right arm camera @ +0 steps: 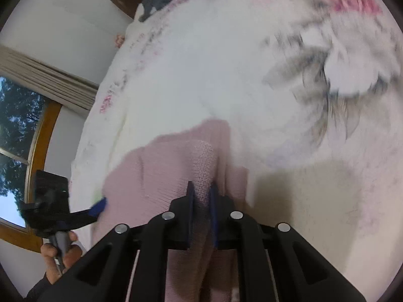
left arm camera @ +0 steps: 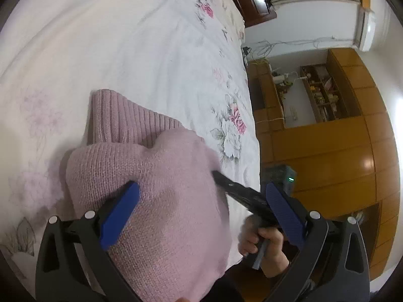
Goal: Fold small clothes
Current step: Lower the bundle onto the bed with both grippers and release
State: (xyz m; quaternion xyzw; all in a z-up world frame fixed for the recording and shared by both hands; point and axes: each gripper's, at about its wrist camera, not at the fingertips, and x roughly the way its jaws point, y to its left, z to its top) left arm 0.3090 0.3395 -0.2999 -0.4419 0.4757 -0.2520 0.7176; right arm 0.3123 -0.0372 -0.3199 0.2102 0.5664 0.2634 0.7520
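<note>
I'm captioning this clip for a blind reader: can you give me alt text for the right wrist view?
The right gripper is shut on a fold of a pink knit garment lying on a white floral bedspread. At lower left, a hand holds the left gripper at the garment's edge, with a window behind.

Knit garment (left arm camera: 161, 176): dusty pink, ribbed band at one end. Bed sheet (left arm camera: 126, 58): white, printed pink roses with grey-green leaves (print blurred in right wrist view). Left gripper (left arm camera: 201, 216): black frame, blue pads. Right gripper (right arm camera: 201, 198): same black and blue. Cabinets (left arm camera: 335, 156): honey-orange wood.
</note>
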